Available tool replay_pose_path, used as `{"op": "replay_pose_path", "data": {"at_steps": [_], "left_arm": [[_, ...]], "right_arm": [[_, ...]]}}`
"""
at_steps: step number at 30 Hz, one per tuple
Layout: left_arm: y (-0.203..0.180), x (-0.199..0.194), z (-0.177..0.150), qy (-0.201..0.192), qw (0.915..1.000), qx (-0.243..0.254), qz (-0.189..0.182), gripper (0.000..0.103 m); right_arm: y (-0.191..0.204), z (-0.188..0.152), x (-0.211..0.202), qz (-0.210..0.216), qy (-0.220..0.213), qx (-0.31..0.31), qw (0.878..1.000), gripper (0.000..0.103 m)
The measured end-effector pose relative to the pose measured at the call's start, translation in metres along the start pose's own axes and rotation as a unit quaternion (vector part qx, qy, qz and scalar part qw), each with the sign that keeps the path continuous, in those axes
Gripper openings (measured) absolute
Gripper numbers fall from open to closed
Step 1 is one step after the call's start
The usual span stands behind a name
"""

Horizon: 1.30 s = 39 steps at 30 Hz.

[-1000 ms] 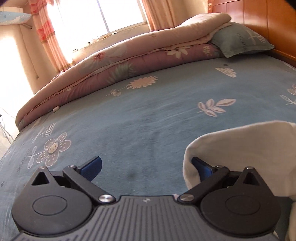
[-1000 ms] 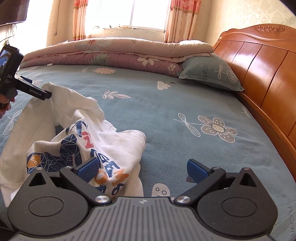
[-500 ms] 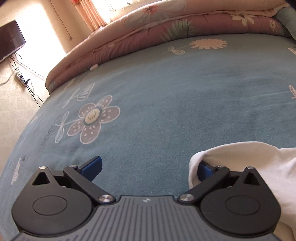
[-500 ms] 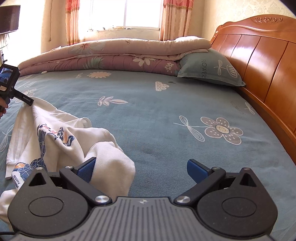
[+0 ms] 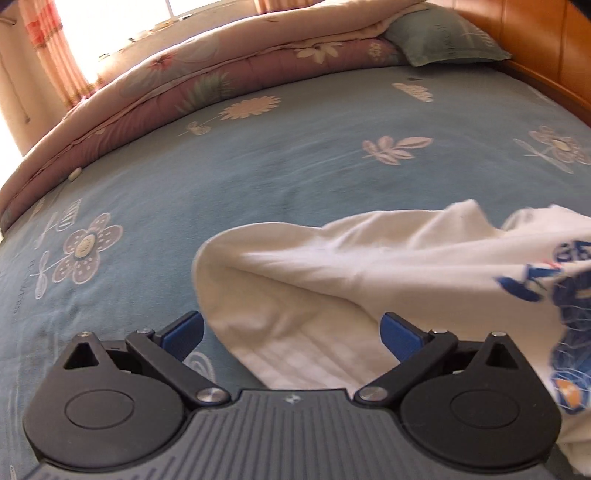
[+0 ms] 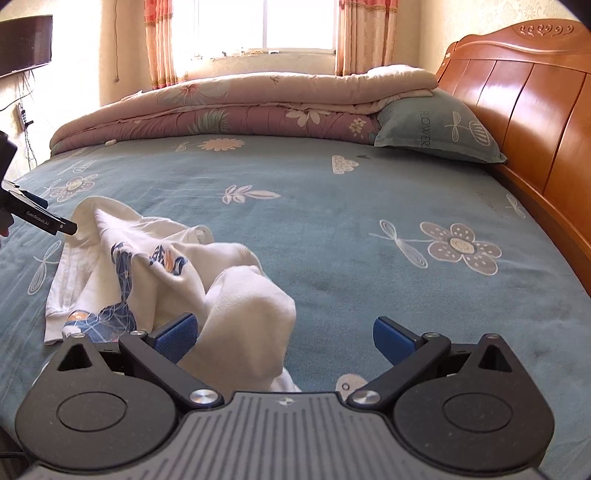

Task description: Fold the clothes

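Since half a second ago the left gripper (image 5: 291,330) has swung back toward the white printed shirt (image 5: 369,273), whose folds now lie between its wide-open jaws rather than only at the right one; nothing is clamped. The right gripper (image 6: 284,336) has jaws equally wide apart, a bunched fold rising just beside the left pad. The shirt lies crumpled on the blue bed (image 6: 332,221), rolled quilt (image 6: 240,107) beyond.

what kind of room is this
Most likely a home bedroom. There is a wide bed with a wooden headboard, a pillow and a folded quilt on it, and a curtained window behind.
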<state>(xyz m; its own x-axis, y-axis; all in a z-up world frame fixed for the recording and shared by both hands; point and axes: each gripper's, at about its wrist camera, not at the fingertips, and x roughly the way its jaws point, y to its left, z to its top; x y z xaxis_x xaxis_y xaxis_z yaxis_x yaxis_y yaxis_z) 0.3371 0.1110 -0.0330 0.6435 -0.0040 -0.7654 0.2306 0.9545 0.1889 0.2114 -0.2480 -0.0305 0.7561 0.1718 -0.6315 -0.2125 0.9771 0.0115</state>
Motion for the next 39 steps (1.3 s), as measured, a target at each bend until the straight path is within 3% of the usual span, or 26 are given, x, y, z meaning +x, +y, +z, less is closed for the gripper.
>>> {"op": "replay_pose_path", "data": {"at_steps": [2, 6, 11, 14, 19, 22, 24, 27, 31, 35, 39], "left_arm": [[-0.029, -0.02, -0.003, -0.006, 0.9984, 0.014, -0.055, 0.102], [-0.079, -0.049, -0.003, -0.029, 0.991, 0.032, -0.127, 0.102], [-0.126, -0.063, -0.003, -0.054, 0.9863, 0.038, -0.151, 0.102], [-0.14, -0.055, -0.006, -0.038, 0.9872, 0.018, -0.154, 0.102], [-0.151, -0.047, -0.019, -0.019, 0.9902, 0.002, -0.138, 0.102], [-0.152, -0.045, -0.025, -0.014, 0.99, -0.005, -0.141, 0.102], [-0.153, -0.043, -0.029, -0.01, 0.9897, -0.01, -0.142, 0.102], [-0.155, -0.041, -0.035, -0.004, 0.9893, -0.017, -0.145, 0.102], [-0.157, -0.043, -0.036, -0.005, 0.9898, -0.017, -0.142, 0.102], [-0.154, -0.052, -0.038, -0.013, 0.991, -0.005, -0.133, 0.102], [-0.146, -0.056, -0.042, -0.016, 0.9914, -0.013, -0.129, 0.102]], "right_arm": [[0.001, -0.009, 0.002, 0.008, 0.02, 0.0, 1.0, 0.103], [0.008, -0.027, 0.006, 0.009, 0.053, -0.011, 0.998, 0.103], [0.002, -0.023, 0.003, 0.028, 0.023, 0.051, 0.998, 0.103], [-0.007, -0.014, 0.015, 0.022, 0.01, 0.092, 0.995, 0.103], [-0.03, -0.018, 0.037, -0.092, 0.041, 0.044, 0.994, 0.103], [-0.06, -0.018, 0.035, -0.187, 0.042, 0.074, 0.979, 0.103], [-0.078, -0.019, 0.025, -0.177, 0.033, 0.115, 0.977, 0.103], [-0.083, -0.021, 0.008, -0.096, 0.017, 0.168, 0.981, 0.103], [-0.054, -0.017, 0.019, 0.007, 0.023, 0.181, 0.983, 0.103], [-0.016, -0.016, 0.046, 0.037, 0.075, 0.143, 0.986, 0.103], [-0.001, -0.029, 0.04, 0.049, 0.095, 0.098, 0.989, 0.103]]}}
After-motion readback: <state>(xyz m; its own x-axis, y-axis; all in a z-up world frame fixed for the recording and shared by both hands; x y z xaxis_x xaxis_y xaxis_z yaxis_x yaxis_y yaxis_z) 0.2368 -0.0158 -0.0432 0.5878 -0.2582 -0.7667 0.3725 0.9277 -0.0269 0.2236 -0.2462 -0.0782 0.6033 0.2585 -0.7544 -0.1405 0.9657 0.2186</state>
